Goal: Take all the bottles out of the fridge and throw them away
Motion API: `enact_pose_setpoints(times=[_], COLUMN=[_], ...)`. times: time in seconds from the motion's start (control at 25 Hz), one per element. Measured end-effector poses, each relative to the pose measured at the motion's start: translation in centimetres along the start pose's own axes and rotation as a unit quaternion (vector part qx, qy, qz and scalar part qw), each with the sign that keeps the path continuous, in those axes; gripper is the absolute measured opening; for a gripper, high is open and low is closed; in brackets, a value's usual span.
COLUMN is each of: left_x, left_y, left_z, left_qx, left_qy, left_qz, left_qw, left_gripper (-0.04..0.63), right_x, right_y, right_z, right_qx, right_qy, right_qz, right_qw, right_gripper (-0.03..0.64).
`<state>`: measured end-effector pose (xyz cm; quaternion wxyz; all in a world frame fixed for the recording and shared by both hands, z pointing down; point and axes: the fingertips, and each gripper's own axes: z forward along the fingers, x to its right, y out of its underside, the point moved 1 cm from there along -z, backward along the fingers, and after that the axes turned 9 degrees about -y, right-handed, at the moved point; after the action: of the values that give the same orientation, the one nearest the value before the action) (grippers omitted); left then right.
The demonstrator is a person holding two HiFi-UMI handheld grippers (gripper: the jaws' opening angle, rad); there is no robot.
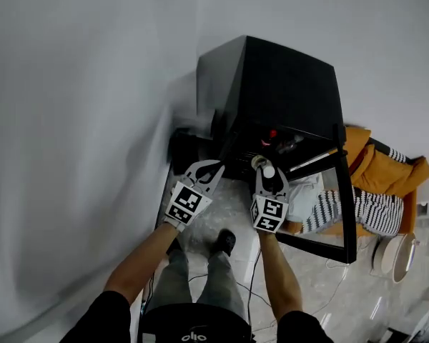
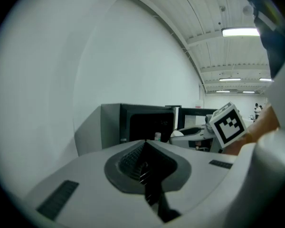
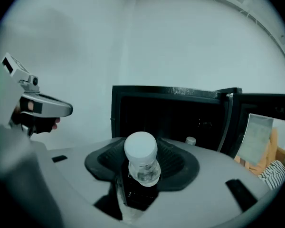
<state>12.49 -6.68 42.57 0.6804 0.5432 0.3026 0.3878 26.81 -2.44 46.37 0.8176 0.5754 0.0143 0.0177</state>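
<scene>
Right tongs (image 1: pixel 269 177) tight on clear, white-capped bottle (image 3: pixel 141 156); left tongs (image 2: pixel 145 151) pressed together.

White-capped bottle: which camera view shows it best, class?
Right gripper view: the bottle sits central, clamped in the right gripper, cap towards the camera. Head view shows only its cap; left gripper view doesn't clearly show it.

Black-and-white square code markers, without letters or digits, stood on the left cube (image 1: pixel 186 204) of the left gripper (image 1: pixel 206 170) and on the right cube (image 1: pixel 269 214) of the right gripper (image 1: pixel 269 174), a small white logo (image 1: pixel 193 336) sat on the person's dark chest mount, too small to read, no other print was legible.
</scene>
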Motion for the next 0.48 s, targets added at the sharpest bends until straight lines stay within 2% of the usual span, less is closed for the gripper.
enact_pose_setpoints(times=[0.2,0.48], left_x=[0.3,0.1], left_y=[-7.3,-12.4], left_z=[-0.3,-1.6], left_qx=[0.039,0.058], left_qy=[-0.004,-0.012], left_qz=[0.007,0.026], left_qw=[0.9992,0.9979], left_gripper=[0.003,0.003], right_x=[-0.5,-2.5], right_y=[-6.4,-11.5], right_z=[-3.5,-6.0], right_qx=[0.024,0.039], right_qy=[-0.014,-0.046], right_qz=[0.004,-0.019], right_qw=[1.000,0.998], right_gripper=[0.202,0.204])
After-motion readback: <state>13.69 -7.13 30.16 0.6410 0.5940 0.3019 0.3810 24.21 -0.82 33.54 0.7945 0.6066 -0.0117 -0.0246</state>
